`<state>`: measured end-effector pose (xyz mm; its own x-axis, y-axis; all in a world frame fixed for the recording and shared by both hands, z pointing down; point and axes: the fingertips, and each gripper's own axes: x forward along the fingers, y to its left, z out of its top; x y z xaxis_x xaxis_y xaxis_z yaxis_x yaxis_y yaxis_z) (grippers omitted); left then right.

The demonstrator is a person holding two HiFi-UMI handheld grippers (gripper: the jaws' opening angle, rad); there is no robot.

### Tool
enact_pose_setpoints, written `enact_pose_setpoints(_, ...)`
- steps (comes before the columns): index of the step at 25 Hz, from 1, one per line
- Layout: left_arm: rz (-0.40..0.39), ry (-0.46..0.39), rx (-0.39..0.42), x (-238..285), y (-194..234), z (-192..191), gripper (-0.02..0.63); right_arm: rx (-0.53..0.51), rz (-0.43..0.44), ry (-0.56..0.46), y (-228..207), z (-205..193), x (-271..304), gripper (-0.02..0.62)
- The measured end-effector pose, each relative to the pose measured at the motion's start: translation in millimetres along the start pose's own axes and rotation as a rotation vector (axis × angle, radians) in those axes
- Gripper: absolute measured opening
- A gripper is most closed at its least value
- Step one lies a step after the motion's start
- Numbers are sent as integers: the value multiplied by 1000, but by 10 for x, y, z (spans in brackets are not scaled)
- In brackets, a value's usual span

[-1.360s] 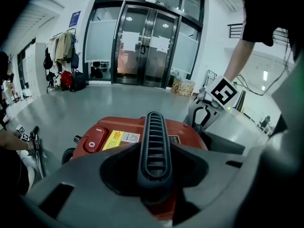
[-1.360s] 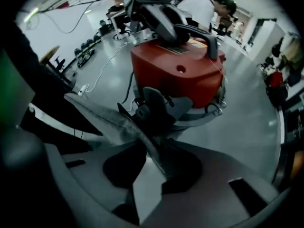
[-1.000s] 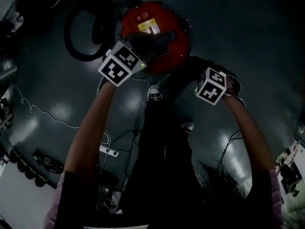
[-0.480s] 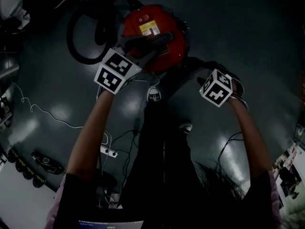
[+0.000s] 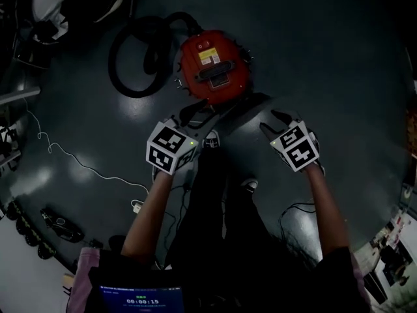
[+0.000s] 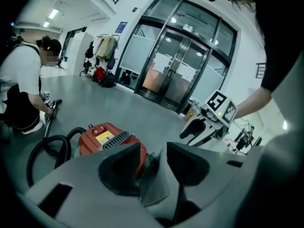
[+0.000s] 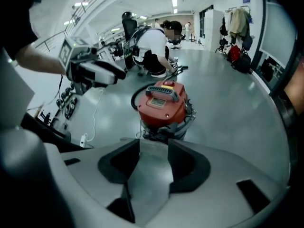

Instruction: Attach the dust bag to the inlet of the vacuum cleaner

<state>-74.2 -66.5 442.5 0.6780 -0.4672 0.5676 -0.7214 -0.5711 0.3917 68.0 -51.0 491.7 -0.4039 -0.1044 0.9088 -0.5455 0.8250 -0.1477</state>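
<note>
The grey floor (image 5: 339, 57) fills the head view. The red vacuum cleaner (image 5: 214, 67) stands on it, far of both grippers, with its black hose (image 5: 133, 57) coiled at its left. Only the left gripper view shows the glass doors (image 6: 180, 65) far behind. Only the right gripper view shows the drum (image 7: 164, 128) under the red lid; it is closed and its contents are hidden. The left gripper (image 6: 154, 148) has just been opening, and its jaws stand apart, gripping nothing. The right gripper (image 7: 154, 144) has jaws wide apart over bare floor; they have just eased in slightly.
</note>
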Motion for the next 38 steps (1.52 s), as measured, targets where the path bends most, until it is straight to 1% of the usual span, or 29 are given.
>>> enact_pose_setpoints(1, -2, -6, -19, -77, -151, 13, 172, 21, 0, -27, 101, 36, -132, 178)
enact_pose_setpoints(3, -11, -15, -42, -226, -445, 50, 157, 68, -13, -76, 300, 114, -402, 67)
enact_pose_setpoints(4, -14, -17, -44, -298, -581, 68, 143, 92, -15, -99, 408, 144, -526, 52)
enact_pose_setpoints(9, 11, -30, -33, -682, -1293, 215, 39, 217, 30, -216, 988, 131, -1213, 41)
enact_pose_setpoints(12, 20, -29, 0, -887, -1725, 321, 6, 285, 36, -298, 1238, 62, -1650, 37)
enact_pose_setpoints(14, 19, -30, 15, -1014, -2049, 359, 5, 317, 41, -340, 1399, -50, -1964, 34)
enact_pose_setpoints(16, 26, -42, 14, -1146, -2371, 394, 5, 322, 31, -359, 1554, -207, -2265, 28)
enact_pose_setpoints(19, 72, -58, 14, -1316, -2831, 358, 5, 327, 9, -374, 1774, -525, -2642, 26)
enact_pose_setpoints(21, 88, -66, 12, -1385, -3192, 274, 5, 347, 7, -396, 1917, -773, -2880, 26)
enact_pose_setpoints(25, 71, -93, 8, -1394, -3940, 91, 5, 349, -43, -420, 2105, -1237, -3278, 20)
enact_pose_setpoints(28, 53, -73, 5, -1477, -4430, -125, 5, 352, -33, -442, 2366, -1443, -3446, 18)
enact_pose_setpoints(30, 51, -56, 22, -1560, -4647, -221, 5, 359, -16, -468, 2509, -1510, -3548, 18)
enact_pose_setpoints(33, 43, -65, 20, -1678, -4874, -295, 5, 361, -13, -487, 2653, -1662, -3667, 18)
enact_pose_setpoints(38, 57, -96, 10, -1974, -4976, -406, 5, 374, 1, -518, 2890, -1786, -3698, 18)
